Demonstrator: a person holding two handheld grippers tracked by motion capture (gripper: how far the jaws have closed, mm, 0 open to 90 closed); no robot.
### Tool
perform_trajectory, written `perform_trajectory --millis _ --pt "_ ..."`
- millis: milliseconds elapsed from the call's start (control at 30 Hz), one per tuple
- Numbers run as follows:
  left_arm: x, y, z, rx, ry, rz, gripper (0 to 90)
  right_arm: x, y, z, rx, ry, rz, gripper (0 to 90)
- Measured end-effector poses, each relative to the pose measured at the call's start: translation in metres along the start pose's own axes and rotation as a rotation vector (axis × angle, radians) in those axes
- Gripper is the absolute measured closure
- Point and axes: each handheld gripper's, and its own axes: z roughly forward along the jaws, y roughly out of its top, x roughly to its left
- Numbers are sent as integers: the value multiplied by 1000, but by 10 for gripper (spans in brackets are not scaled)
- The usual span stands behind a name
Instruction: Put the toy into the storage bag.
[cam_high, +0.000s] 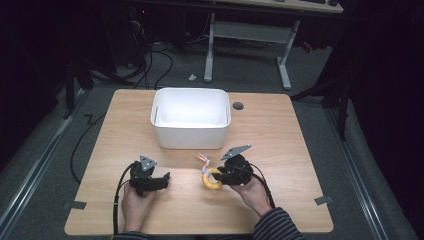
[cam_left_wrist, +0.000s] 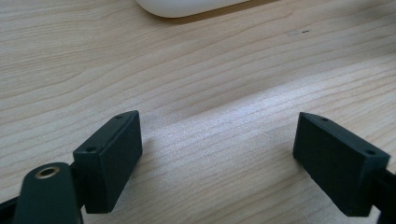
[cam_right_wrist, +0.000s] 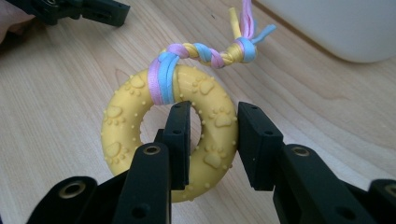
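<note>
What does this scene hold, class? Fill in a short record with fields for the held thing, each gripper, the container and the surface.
held thing: yellow rubber ring toy with paw prints and a braided pastel rope
right gripper: shut on the ring's side
left gripper: open, nothing between its jaws
container: white plastic tub, beyond the ring
surface: light wooden table

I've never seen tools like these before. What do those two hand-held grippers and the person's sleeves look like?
Both the left gripper and right gripper are black, each topped by a grey three-cornered plate and trailing a black cable. Their jaws are flat, blocky black pads with small screw holes; brass-ringed holes show on the arms behind. The sleeves are dark with fine stripes.
</note>
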Motion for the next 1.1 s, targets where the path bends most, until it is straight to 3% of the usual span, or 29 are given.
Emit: perform_trajectory --millis 200,633,900,1100 --pt "0 0 0 0 0 0 158 6 7 -17 -23 -10 -38 668" --pt "0 0 0 -1 0 2 158 14 26 -54 -79 15 -91 669" --pt "0 0 0 1 -4 5 159 8 41 -70 -113 35 -94 672" --pt "0 0 0 0 -4 5 159 4 58 -86 -130 15 -109 673"
